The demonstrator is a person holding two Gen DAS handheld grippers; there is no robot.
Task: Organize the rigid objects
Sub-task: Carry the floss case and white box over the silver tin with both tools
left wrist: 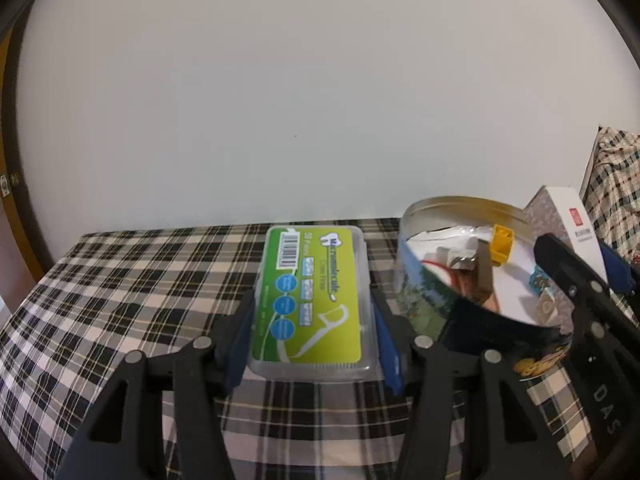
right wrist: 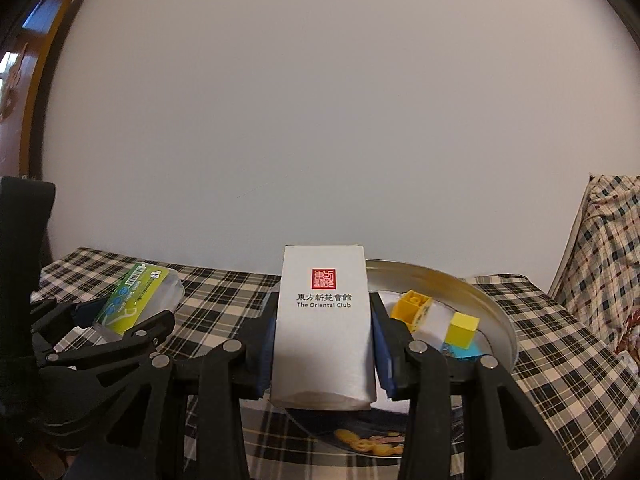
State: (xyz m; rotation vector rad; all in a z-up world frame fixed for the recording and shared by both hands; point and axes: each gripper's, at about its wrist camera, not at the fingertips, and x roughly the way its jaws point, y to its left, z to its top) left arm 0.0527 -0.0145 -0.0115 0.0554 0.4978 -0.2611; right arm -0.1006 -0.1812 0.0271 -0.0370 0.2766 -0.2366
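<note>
Left gripper [left wrist: 310,312] clamping clear floss-pick box [left wrist: 310,294] with green label, holding it above plaid cloth [left wrist: 120,288]. Right gripper [right wrist: 324,340] clamping white carton [right wrist: 323,320], holding it just over round tin [right wrist: 496,312], left of yellow blocks [right wrist: 412,308] lying inside tin.

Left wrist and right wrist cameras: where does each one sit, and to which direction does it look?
Left wrist view: sits on the left gripper, looks along it over the checked table to a white wall; gripper shut on the floss pick box.
Right wrist view: sits on the right gripper, same direction; gripper shut on the white carton.
Shared: round tin, yellow block, both held things, each other's gripper.
</note>
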